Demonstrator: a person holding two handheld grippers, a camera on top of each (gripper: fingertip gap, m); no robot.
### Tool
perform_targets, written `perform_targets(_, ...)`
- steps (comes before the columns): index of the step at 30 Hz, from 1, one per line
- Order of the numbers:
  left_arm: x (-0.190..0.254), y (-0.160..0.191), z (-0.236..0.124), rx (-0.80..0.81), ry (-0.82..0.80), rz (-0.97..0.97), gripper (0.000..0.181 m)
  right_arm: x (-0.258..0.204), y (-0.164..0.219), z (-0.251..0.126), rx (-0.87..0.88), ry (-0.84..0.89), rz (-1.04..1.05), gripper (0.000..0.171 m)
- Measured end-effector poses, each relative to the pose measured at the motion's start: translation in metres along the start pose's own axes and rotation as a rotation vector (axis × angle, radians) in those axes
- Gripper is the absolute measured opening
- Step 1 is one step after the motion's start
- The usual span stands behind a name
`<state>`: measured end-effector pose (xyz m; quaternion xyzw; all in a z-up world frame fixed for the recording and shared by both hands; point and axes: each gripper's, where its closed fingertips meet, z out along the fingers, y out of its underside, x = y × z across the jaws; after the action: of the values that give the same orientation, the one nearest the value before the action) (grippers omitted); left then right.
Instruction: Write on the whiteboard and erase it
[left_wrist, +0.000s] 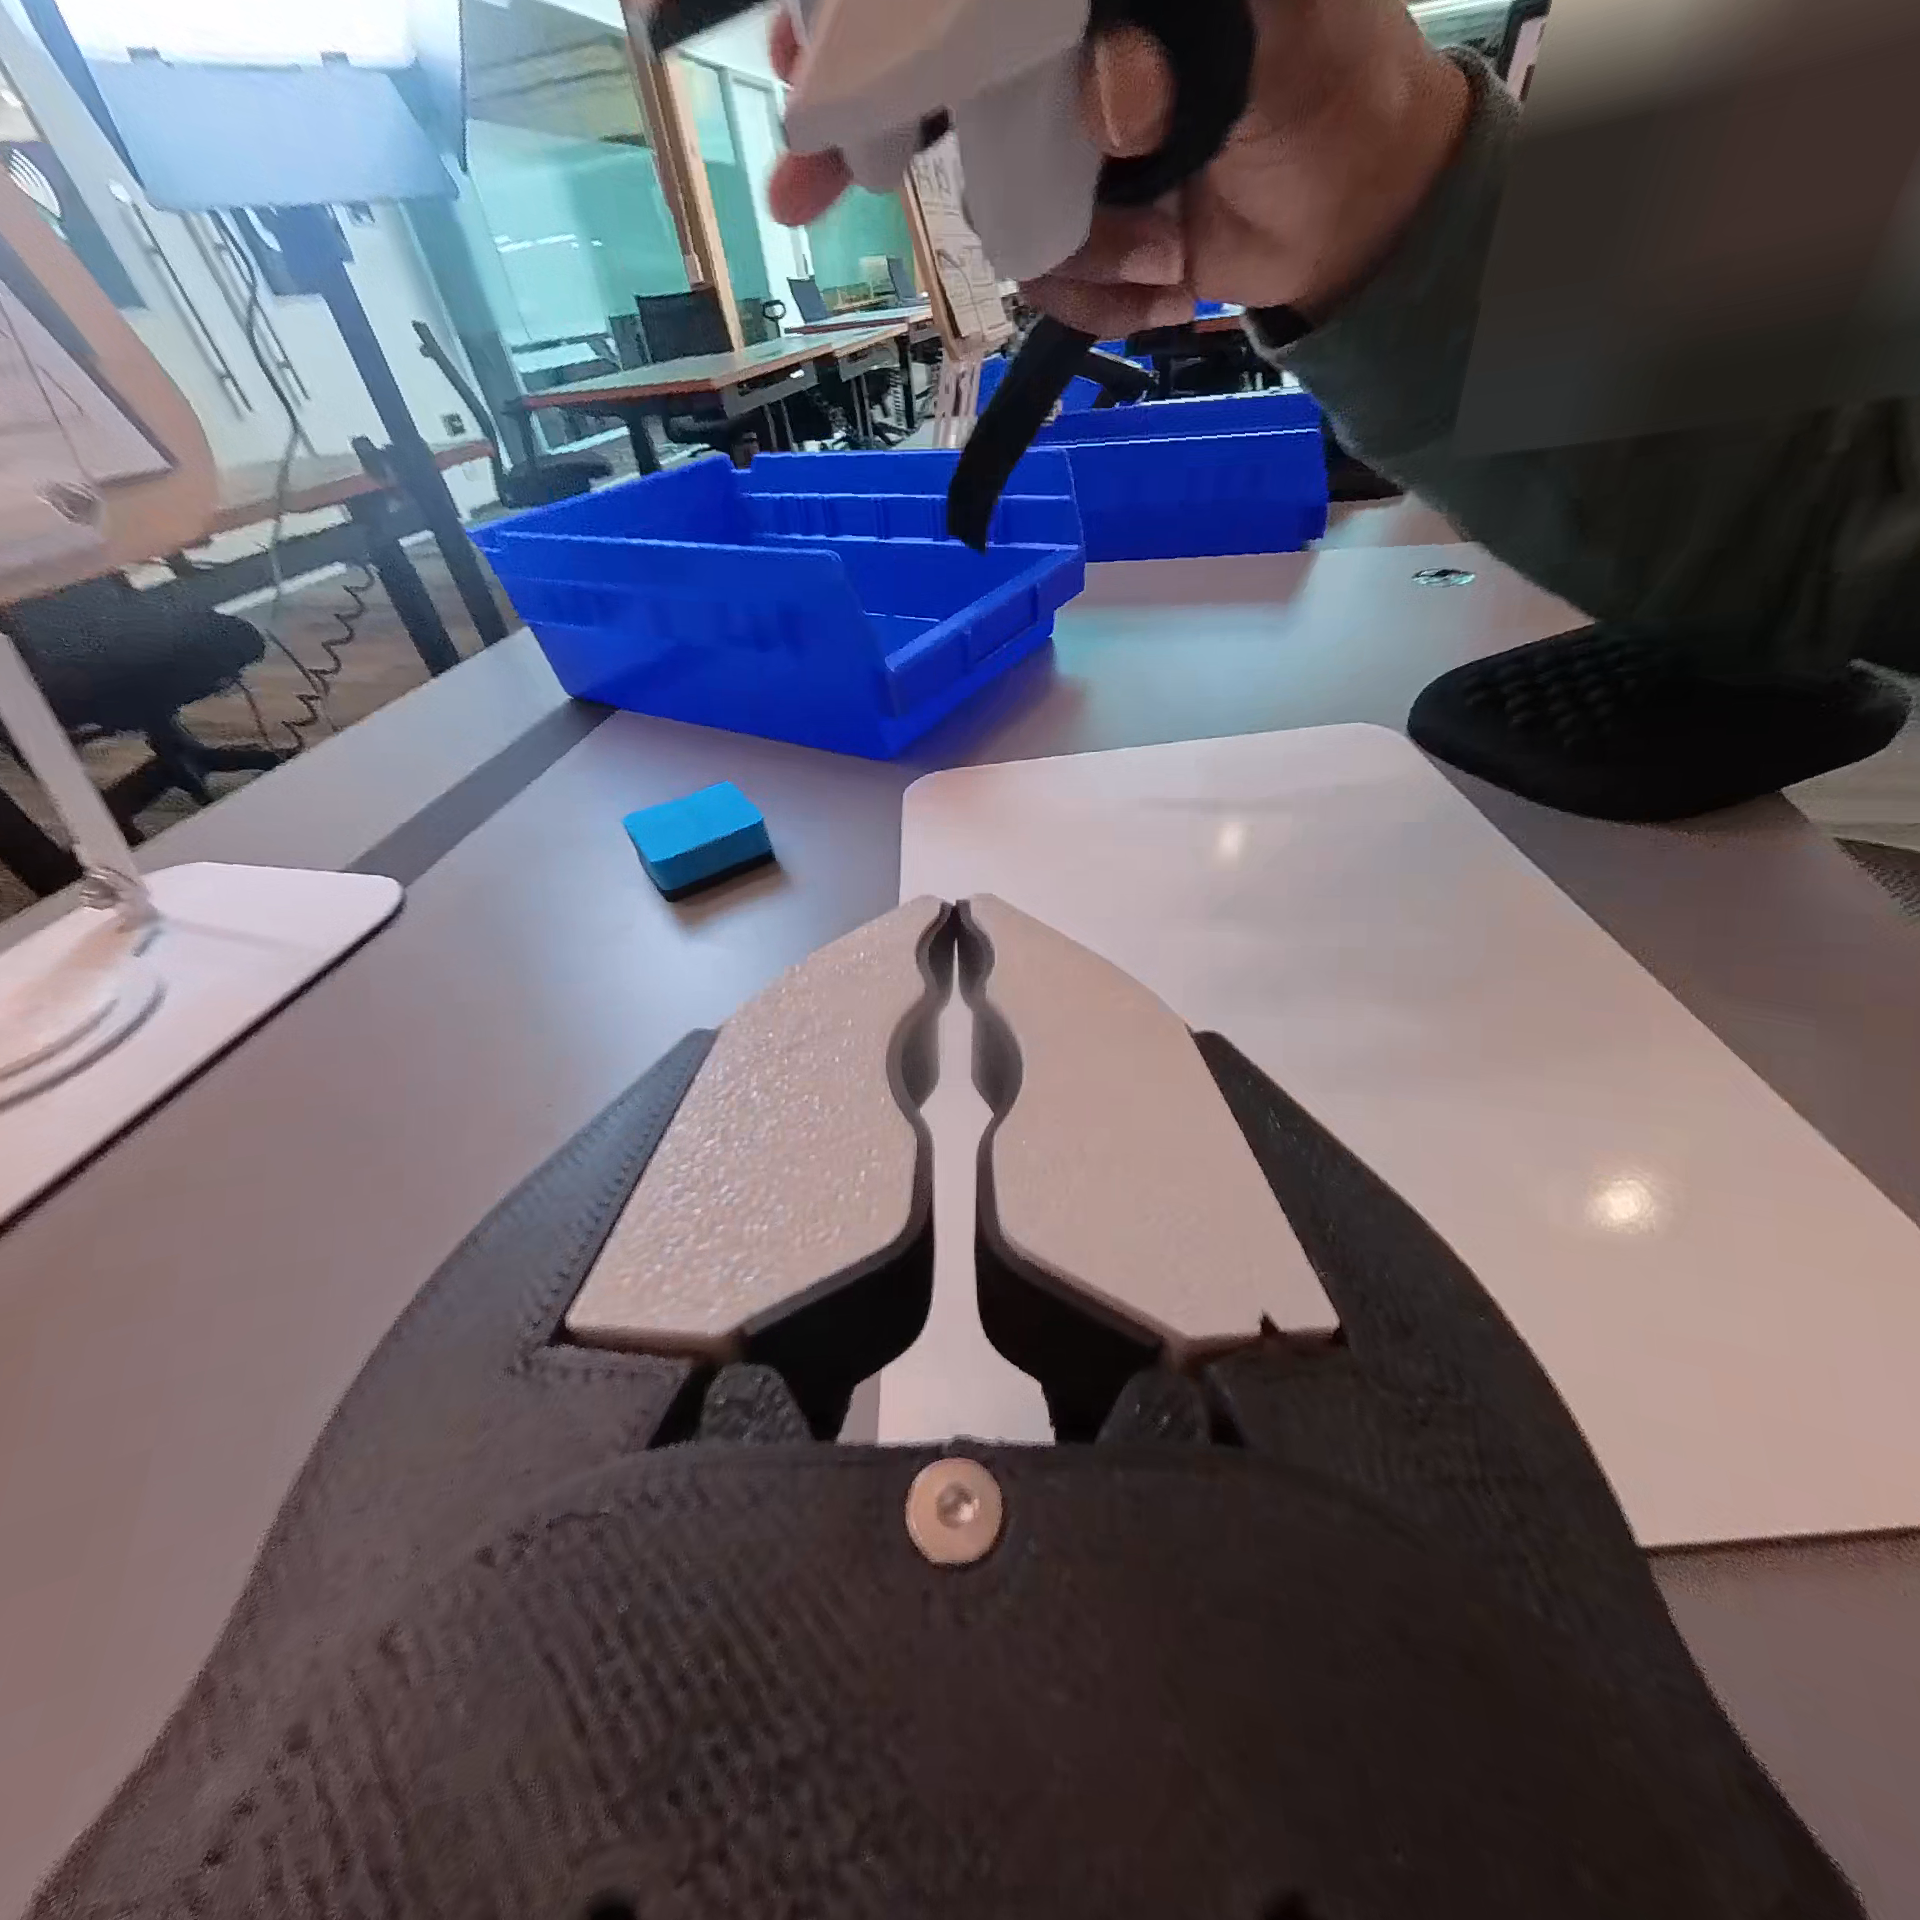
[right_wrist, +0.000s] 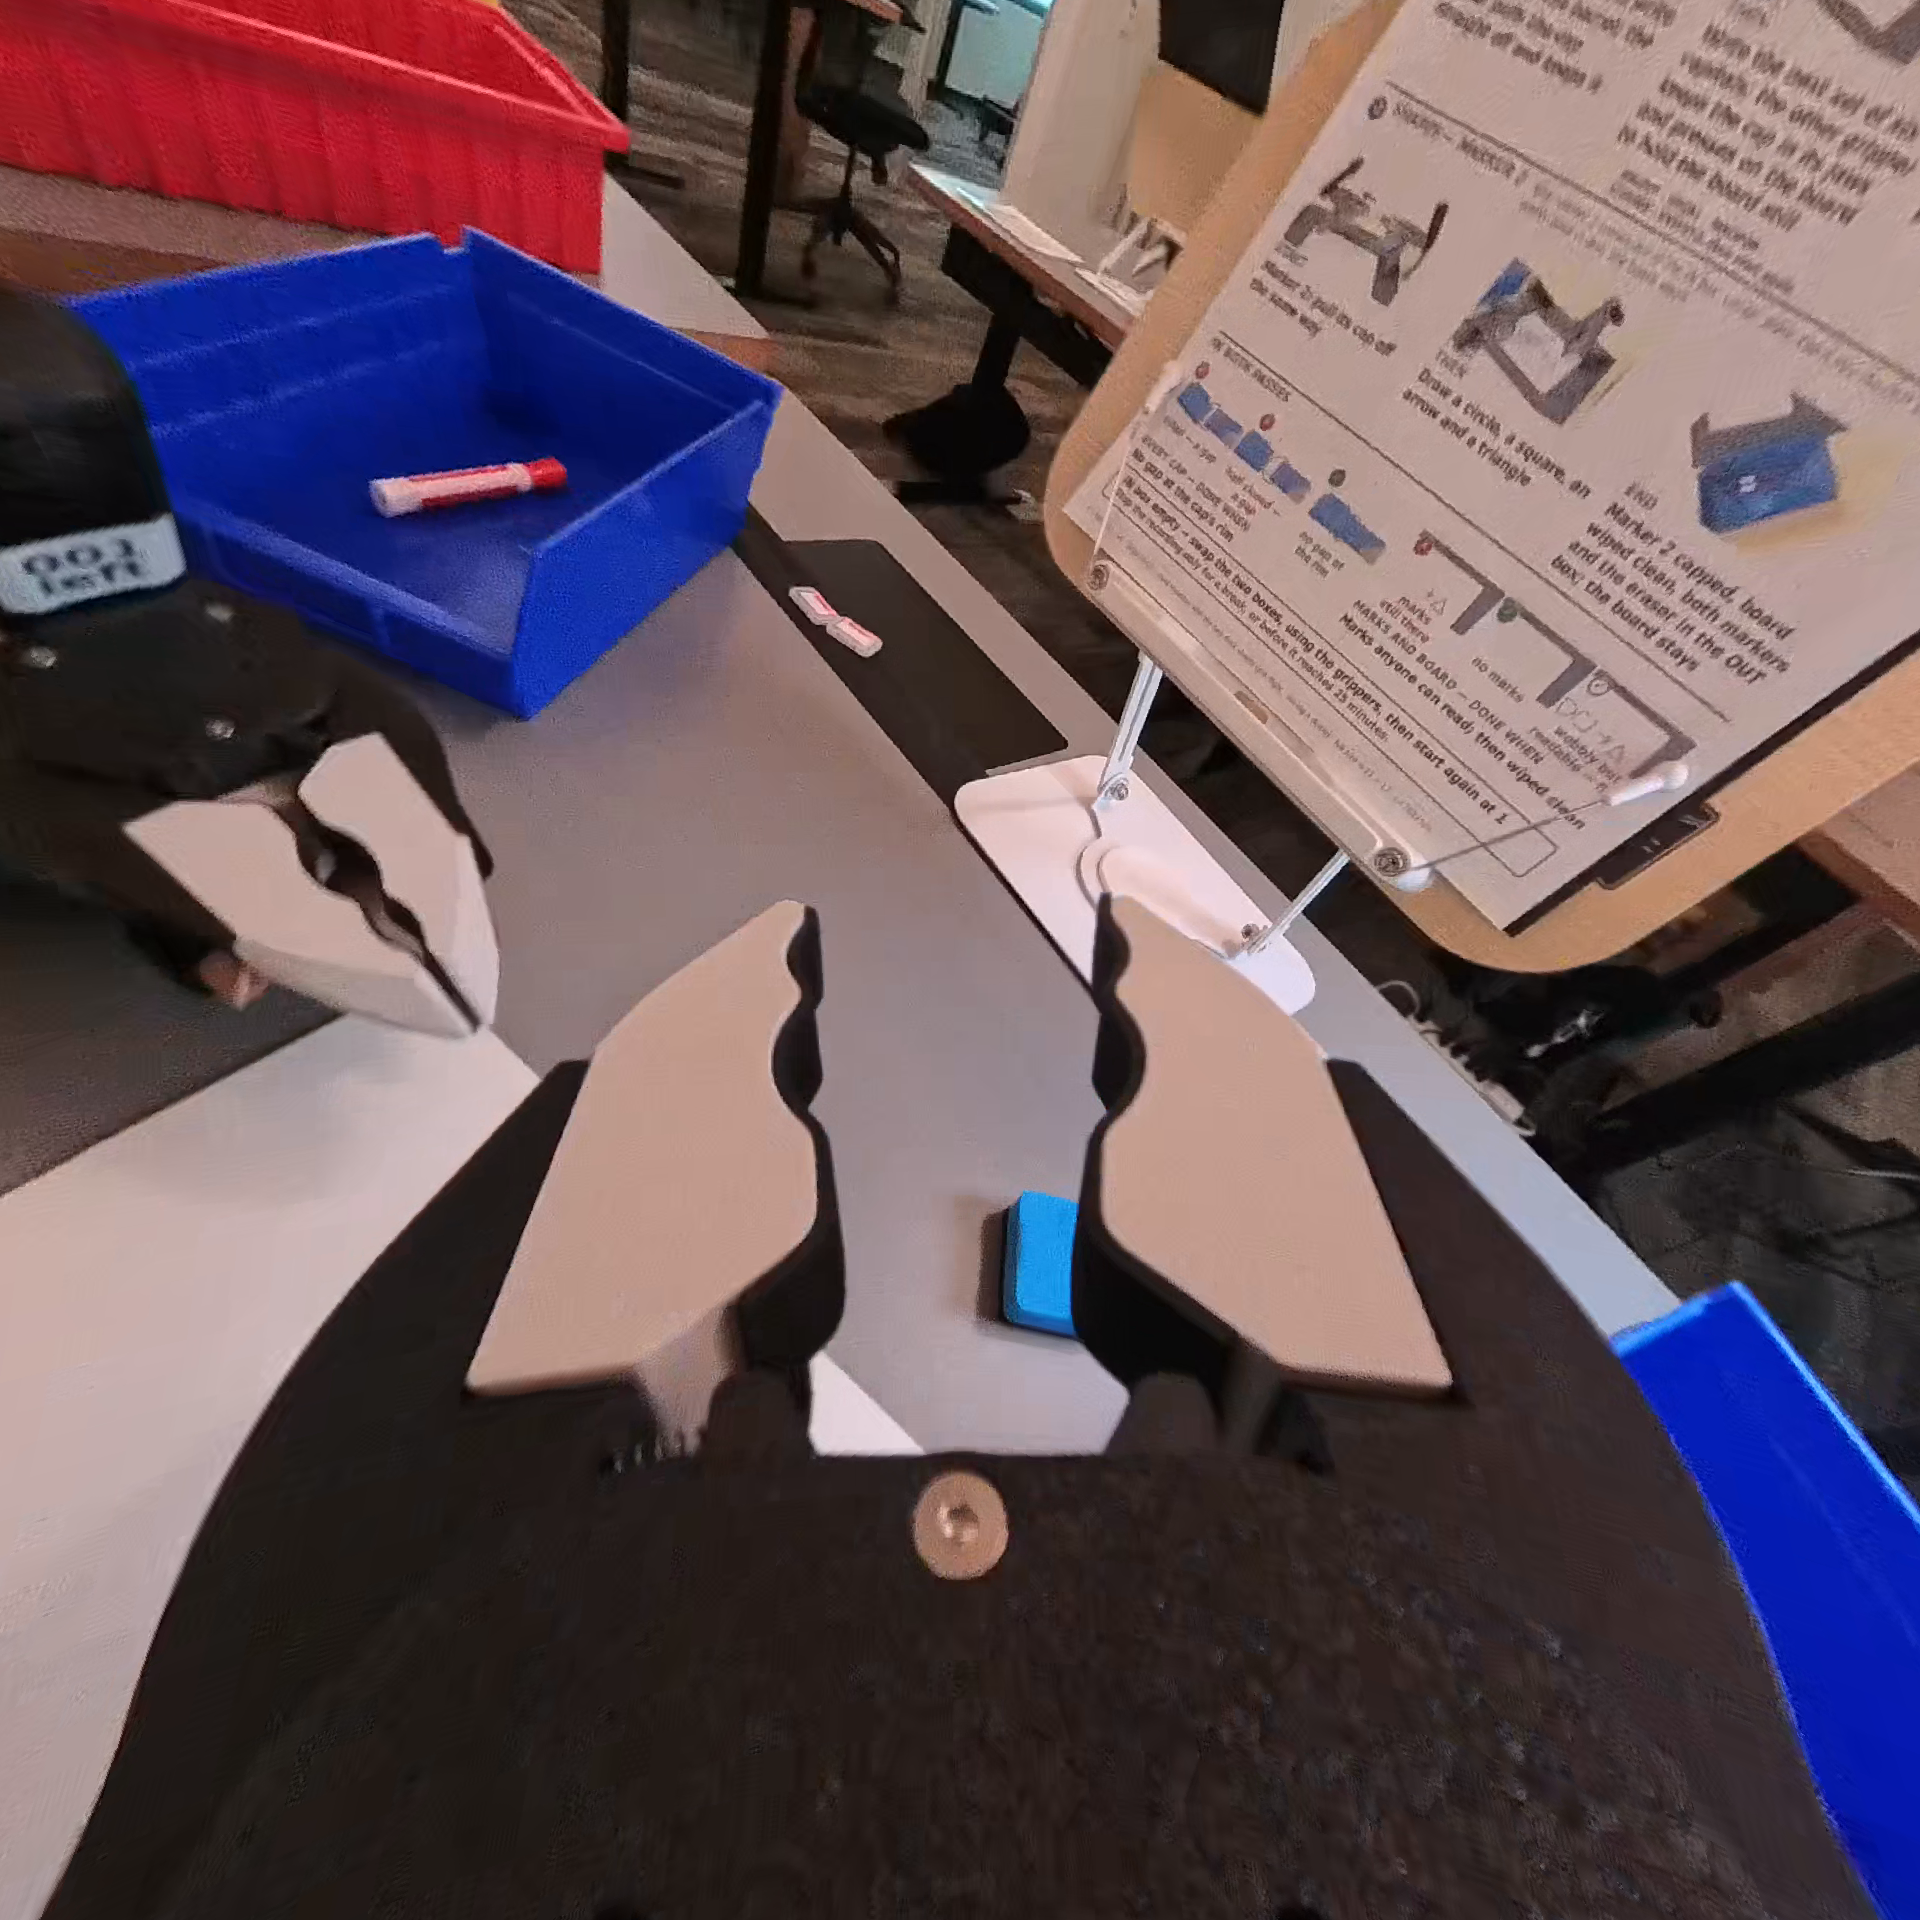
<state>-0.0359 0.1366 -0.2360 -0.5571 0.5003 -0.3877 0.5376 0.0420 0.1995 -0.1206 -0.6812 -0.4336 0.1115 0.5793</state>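
While the left gripper is clenched empty, the right gripper is released above the eraser, whiteboard at 9 o'clock.

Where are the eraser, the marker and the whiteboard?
eraser (left_wrist: 698, 837): left wrist view, blue top face.
marker (right_wrist: 468, 485): right wrist view, middle of barrel, inside blue bin.
whiteboard (left_wrist: 1351, 1039): left wrist view, bare white surface.

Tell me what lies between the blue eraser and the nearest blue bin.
Nothing: in the left wrist view only bare grey table separates the blue eraser from the blue bin.
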Motion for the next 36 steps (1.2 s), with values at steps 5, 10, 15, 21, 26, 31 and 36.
perform_targets(5, -0.002, 0.003, -0.019, -0.026, -0.058, 0.030, 0.000, -0.018, 0.063, -0.020, -0.019, -0.012, -0.013, 0.000)
perform_targets(10, 0.007, 0.005, -0.015, -0.061, -0.057, 0.064, 0.000, -0.022, 0.114, -0.011, 0.120, 0.024, 0.169, 0.000)
perform_targets(15, -0.008, 0.006, -0.018, -0.065, -0.157, 0.104, 0.000, -0.004, 0.105, -0.024, 0.187, 0.106, 0.139, 0.000)
perform_targets(21, -0.023, 0.025, -0.017, -0.105, -0.201, 0.098, 0.000, -0.008, 0.119, -0.024, 0.156, 0.117, 0.140, 0.000)
perform_targets(26, -0.024, 0.033, -0.013, -0.119, -0.189, 0.073, 0.000, -0.017, 0.116, -0.022, 0.155, 0.091, 0.121, 0.000)
perform_targets(31, -0.024, 0.030, -0.015, -0.108, -0.194, 0.082, 0.000, -0.025, 0.117, -0.018, 0.143, 0.081, 0.099, 0.000)
perform_targets(36, -0.030, 0.022, -0.027, -0.083, -0.263, 0.064, 0.000, -0.008, 0.115, -0.026, 0.176, 0.193, 0.134, 0.000)
